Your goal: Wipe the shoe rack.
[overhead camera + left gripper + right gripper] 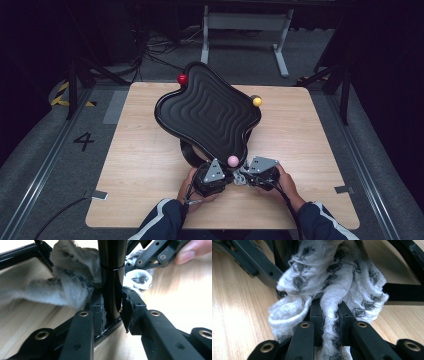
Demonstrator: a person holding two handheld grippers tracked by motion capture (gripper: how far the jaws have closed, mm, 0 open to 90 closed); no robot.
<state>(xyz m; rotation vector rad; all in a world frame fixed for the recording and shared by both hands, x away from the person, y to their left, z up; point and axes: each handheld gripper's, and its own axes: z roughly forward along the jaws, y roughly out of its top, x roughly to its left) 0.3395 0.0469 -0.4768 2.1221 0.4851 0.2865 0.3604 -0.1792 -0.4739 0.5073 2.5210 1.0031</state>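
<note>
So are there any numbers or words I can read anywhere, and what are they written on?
"4": a black number on the grey floor left of the table.
No words, labels or brands can be read on the black tray, the cloth or the grippers.

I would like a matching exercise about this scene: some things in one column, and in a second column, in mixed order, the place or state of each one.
Things:
1. red ball
2. yellow ball
3. pink ball
4. white cloth

Places or states:
a. pinched between the jaws of the right gripper
b. at the near edge of the black wavy tray, close to both grippers
c. at the far left edge of the tray
d. at the right edge of the tray

Pairs: 1-c, 2-d, 3-b, 4-a
</note>
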